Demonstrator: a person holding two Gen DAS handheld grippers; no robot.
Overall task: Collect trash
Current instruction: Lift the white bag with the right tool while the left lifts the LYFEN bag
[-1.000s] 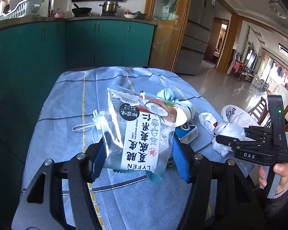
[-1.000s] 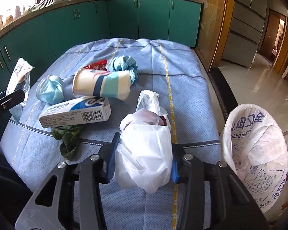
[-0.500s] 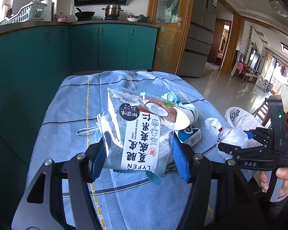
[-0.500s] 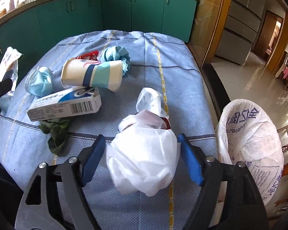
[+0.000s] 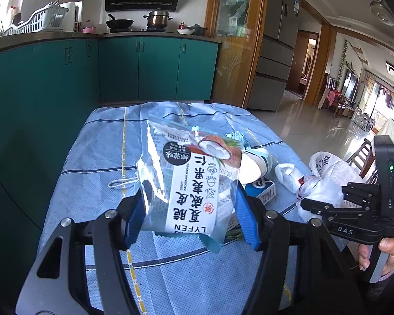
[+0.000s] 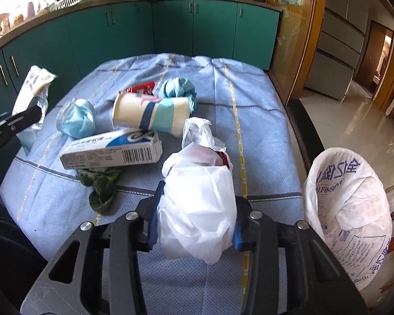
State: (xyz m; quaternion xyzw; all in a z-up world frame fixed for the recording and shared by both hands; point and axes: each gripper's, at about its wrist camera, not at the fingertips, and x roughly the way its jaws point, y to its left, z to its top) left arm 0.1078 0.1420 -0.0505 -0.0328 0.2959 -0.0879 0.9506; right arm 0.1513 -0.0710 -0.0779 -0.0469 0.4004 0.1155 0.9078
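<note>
two grippers, each with a bag between its pads

one blue checked cloth covers the table point(image 6: 262, 120), which stands in front of a run of teal cabinets point(image 6: 170, 31). off the table's right edge hangs the trash bag point(image 6: 346, 204), white with blue print, its mouth gaping upward. it is the only container in sight and lies just right of the right gripper.

the right gripper point(image 6: 195, 221) has just been closing, and its blue pads now press the sides of a white plastic bag point(image 6: 199, 202) whose knotted top rises toward the middle of the table; something red shows through near the top. the left gripper point(image 5: 190, 216) is clamped on a clear snack packet point(image 5: 194, 181) with a white label and a coconut picture, held upright above the near edge of the cloth. a hand point(image 5: 380, 252) grips the handle of the right gripper at the right edge of the left wrist view.

loose on the cloth, left of the white bag, lies a toothpaste box point(image 6: 113, 151) on its side. behind it and touching it a paper cup point(image 6: 149, 115) lies tipped over. a pale blue crumpled ball point(image 6: 76, 118) sits left of the cup, a blue wad point(image 6: 178, 89) behind it, and a red wrapper point(image 6: 141, 88) just beside that wad. a dark green leaf point(image 6: 99, 183) pokes out from under the box.
</note>
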